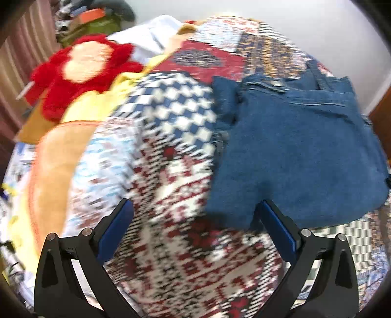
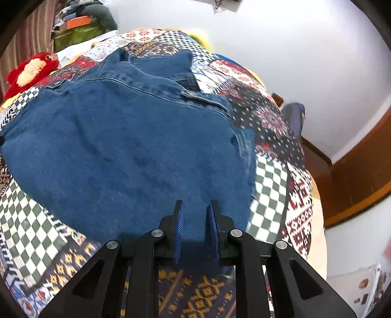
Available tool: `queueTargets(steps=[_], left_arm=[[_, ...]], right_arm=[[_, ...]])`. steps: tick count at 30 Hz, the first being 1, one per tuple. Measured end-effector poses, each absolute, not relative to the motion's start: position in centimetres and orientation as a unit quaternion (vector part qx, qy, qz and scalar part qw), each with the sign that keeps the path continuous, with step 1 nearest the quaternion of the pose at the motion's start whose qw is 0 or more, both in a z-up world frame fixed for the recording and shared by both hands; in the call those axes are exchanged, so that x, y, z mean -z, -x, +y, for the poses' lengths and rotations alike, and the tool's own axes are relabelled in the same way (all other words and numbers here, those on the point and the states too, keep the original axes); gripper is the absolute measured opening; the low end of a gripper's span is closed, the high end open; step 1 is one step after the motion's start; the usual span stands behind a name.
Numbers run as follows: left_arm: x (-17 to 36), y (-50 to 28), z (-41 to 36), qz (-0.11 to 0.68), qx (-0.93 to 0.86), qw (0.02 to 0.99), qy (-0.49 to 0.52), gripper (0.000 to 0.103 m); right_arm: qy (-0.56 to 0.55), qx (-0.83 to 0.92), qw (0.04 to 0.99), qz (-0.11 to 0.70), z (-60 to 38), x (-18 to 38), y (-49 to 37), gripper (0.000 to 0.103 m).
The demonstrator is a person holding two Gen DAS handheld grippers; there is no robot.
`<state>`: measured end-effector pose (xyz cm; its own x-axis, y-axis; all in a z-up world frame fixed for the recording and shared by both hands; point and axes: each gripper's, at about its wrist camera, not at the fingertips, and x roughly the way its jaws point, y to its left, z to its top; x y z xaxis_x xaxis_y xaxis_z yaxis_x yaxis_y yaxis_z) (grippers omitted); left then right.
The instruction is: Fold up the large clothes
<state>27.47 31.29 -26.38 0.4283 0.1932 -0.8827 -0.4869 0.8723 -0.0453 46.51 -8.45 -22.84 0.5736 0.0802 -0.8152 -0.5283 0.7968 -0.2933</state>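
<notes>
A large blue denim garment [image 1: 293, 151] [image 2: 127, 151] lies folded and flat on a patchwork quilt [image 1: 171, 171] [image 2: 273, 186] that covers a bed. My left gripper [image 1: 195, 204] is open wide above the quilt, nothing between its blue pads. Its right finger [image 1: 278, 225] hangs over the garment's near left corner. My right gripper [image 2: 196, 203] is shut to a narrow slit over the garment's near edge. No cloth shows pinched between its pads. The left wrist view is blurred.
A red plush toy [image 1: 80, 73] [image 2: 27, 71] lies at the bed's far left, beside yellow and orange bedding [image 1: 53, 156]. White cloth [image 1: 151, 36] and a cluttered pile [image 1: 97, 22] sit behind it. Brown wooden furniture [image 2: 354, 176] and a white wall [image 2: 293, 49] border the bed's right side.
</notes>
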Motion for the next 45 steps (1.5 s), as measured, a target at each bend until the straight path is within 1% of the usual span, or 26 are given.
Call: queueTargets(steps=[2,4,5,6,7,8,15,21,22,25,28,29,31,32,33,34,35,38,39,41,42,43,45], left_arm=[[26.1,-26.4,31.4,0.495,-0.211,0.83,0.145,0.103],[25.7,-25.2,31.5,0.488,-0.207,0.833,0.159,0.103],[25.3,-24.4,31.5,0.481,-0.203,0.836,0.172,0.103],[24.9,-23.8,31.4,0.475,-0.199,0.837,0.182,0.103],[24.6,-23.2,31.4,0.468,-0.195,0.84,0.196,0.103],[24.4,-22.7,31.4,0.46,-0.187,0.841,0.214,0.103],[24.9,-23.1,30.6,0.424,-0.108,0.822,0.364,0.103],[26.6,-26.3,28.8,0.423,-0.066,0.806,0.409,0.103],[27.1,-27.0,28.5,0.421,-0.056,0.8,0.422,0.103],[28.6,-28.9,28.0,0.423,-0.031,0.784,0.453,0.103],[30.3,-30.2,28.1,0.408,-0.023,0.767,0.494,0.101],[30.7,-30.5,28.2,0.403,-0.017,0.761,0.508,0.099],[32.0,-31.6,28.2,0.397,0.001,0.743,0.539,0.087],[32.2,-31.9,28.3,0.396,-0.004,0.744,0.538,0.085],[32.2,-32.0,28.3,0.393,-0.013,0.749,0.533,0.078],[32.0,-32.5,28.4,0.39,-0.022,0.755,0.526,0.075],[32.0,-32.9,28.5,0.39,-0.025,0.757,0.523,0.074],[32.0,-34.1,28.7,0.389,-0.049,0.76,0.518,0.064],[31.8,-34.5,28.8,0.392,-0.066,0.758,0.518,0.057],[31.1,-35.2,29.3,0.386,-0.09,0.757,0.52,0.049],[30.4,-35.6,29.4,0.381,-0.109,0.764,0.51,0.039],[29.5,-35.9,29.4,0.375,-0.121,0.772,0.498,0.033],[28.0,-36.4,29.5,0.362,-0.139,0.788,0.479,0.027]], right_arm=[[0.275,-0.162,0.846,0.427,-9.1,23.3,-46.4,0.015],[0.259,-0.167,0.848,0.431,-10.0,23.3,-46.1,0.015],[0.251,-0.167,0.849,0.434,-10.4,23.2,-46.1,0.021],[0.246,-0.162,0.85,0.437,-10.7,23.1,-46.1,0.03],[0.246,-0.146,0.854,0.435,-10.9,22.8,-46.2,0.05],[0.25,-0.127,0.857,0.433,-11.0,22.7,-46.4,0.066],[0.21,-0.146,0.871,0.42,-11.0,19.4,-45.4,0.066],[0.162,-0.203,0.877,0.403,-9.2,16.6,-44.4,0.067],[0.152,-0.214,0.876,0.405,-8.7,16.5,-44.4,0.068],[0.113,-0.252,0.864,0.421,-7.5,16.6,-44.7,0.075],[0.073,-0.282,0.844,0.451,-6.3,17.6,-45.1,0.075],[0.06,-0.29,0.836,0.463,-6.0,18.2,-45.4,0.075],[0.044,-0.295,0.823,0.483,-5.4,19.3,-45.8,0.075],[0.038,-0.295,0.817,0.493,-5.2,20.0,-46.0,0.075],[0.031,-0.292,0.81,0.508,-5.1,21.1,-46.5,0.075],[0.026,-0.29,0.806,0.516,-5.0,21.6,-46.7,0.075],[0.022,-0.287,0.801,0.524,-5.0,22.2,-46.9,0.076],[0.016,-0.29,0.806,0.515,-4.9,22.6,-46.8,0.078],[0.019,-0.291,0.805,0.516,-4.7,22.6,-46.8,0.079],[0.024,-0.29,0.805,0.516,-4.5,22.6,-46.7,0.079],[0.026,-0.29,0.805,0.517,-4.3,22.6,-46.6,0.079],[0.027,-0.292,0.803,0.519,-4.2,22.6,-46.6,0.079],[0.027,-0.293,0.8,0.524,-4.2,22.3,-46.4,0.079]])
